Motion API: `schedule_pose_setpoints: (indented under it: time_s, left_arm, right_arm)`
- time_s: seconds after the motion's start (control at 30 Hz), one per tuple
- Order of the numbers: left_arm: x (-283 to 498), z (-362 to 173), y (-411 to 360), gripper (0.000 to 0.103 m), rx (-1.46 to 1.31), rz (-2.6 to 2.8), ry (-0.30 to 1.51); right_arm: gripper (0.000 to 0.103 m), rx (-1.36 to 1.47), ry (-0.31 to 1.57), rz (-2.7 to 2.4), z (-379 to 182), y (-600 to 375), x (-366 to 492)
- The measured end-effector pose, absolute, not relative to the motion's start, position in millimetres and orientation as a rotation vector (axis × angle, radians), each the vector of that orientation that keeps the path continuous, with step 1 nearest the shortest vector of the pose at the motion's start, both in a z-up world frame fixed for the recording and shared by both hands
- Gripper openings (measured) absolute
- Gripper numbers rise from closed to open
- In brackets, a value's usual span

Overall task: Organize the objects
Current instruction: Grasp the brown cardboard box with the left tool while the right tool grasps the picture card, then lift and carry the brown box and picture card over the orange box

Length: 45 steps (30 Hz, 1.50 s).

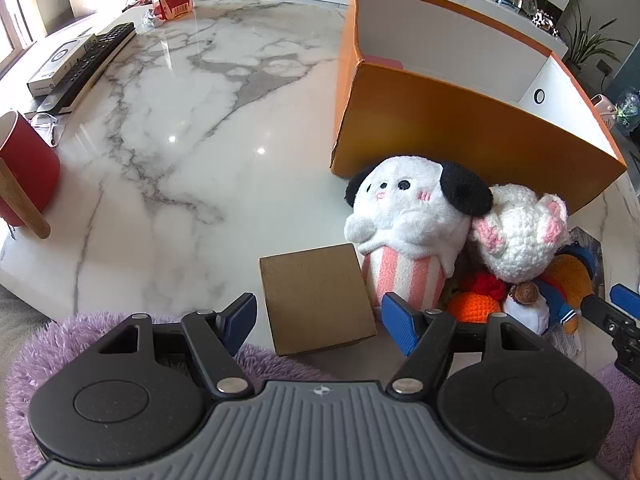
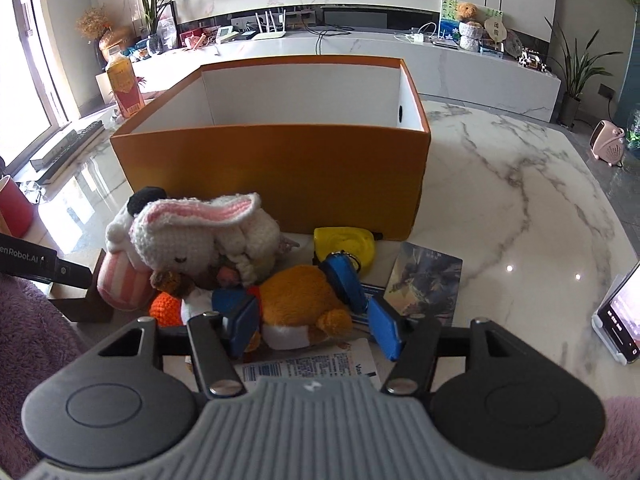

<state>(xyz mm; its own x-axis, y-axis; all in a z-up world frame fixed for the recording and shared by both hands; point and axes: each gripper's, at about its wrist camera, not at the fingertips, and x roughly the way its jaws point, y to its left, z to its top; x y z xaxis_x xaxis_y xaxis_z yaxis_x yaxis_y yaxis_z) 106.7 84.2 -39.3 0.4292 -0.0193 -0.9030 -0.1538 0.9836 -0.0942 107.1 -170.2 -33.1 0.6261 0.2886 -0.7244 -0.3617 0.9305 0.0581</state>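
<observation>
**Jaws spread on both sides, nothing held**

My right gripper (image 2: 312,322) straddles the orange plush (image 2: 300,300) at lower centre; the orange box (image 2: 272,176) waits above. Closing could snag the crocheted bunny (image 2: 200,236). My left gripper (image 1: 318,320) gapes around the brown block (image 1: 316,300).

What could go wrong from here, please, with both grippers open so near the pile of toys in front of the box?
1. The right gripper straddles the orange plush; the crocheted bunny lies against it, so lifting may drag or topple the bunny.
2. The left gripper flanks the brown block, whose far corner sits close to the dog plush; closing could nudge it.
3. The orange box has tall walls; a low carry might hit the rim.
</observation>
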Motion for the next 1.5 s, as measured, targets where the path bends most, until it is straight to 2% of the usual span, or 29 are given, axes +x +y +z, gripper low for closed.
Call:
schedule_pose_setpoints:
  time_s: [0.2, 0.43, 0.6, 0.87, 0.97, 1.07, 1.5]
  left_arm:
    - [111.9, -43.8, 83.4, 0.081, -0.175, 0.086, 1.137]
    - [116.0, -49.3, 81.9, 0.079, -0.164, 0.086, 1.158]
    - [118.9, -52.7, 78.3, 0.074, -0.132, 0.097, 1.176]
    - [119.2, -53.1, 77.7, 0.073, -0.125, 0.096, 1.176]
    - [118.0, -52.3, 79.0, 0.072, -0.138, 0.090, 1.174]
    - [115.6, -48.7, 80.2, 0.072, -0.152, 0.089, 1.161]
    - [99.5, -14.7, 88.7, 0.072, -0.200, 0.067, 1.051]
  right_arm:
    - [0.063, -0.038, 0.798, 0.269, -25.3, -192.8, 123.5]
    - [0.063, 0.029, 0.888, 0.107, -42.7, -211.9, 160.8]
    - [0.073, 0.046, 0.937, 0.115, -60.1, -208.8, 175.3]
    - [0.076, 0.134, 1.048, 0.093, -79.3, -219.0, 192.7]
    - [0.075, 0.144, 1.049, 0.099, -79.8, -219.6, 192.9]
    - [0.062, 0.116, 1.032, 0.111, -78.5, -215.2, 189.4]
    - [0.061, 0.050, 0.973, 0.120, -66.1, -208.5, 176.2]
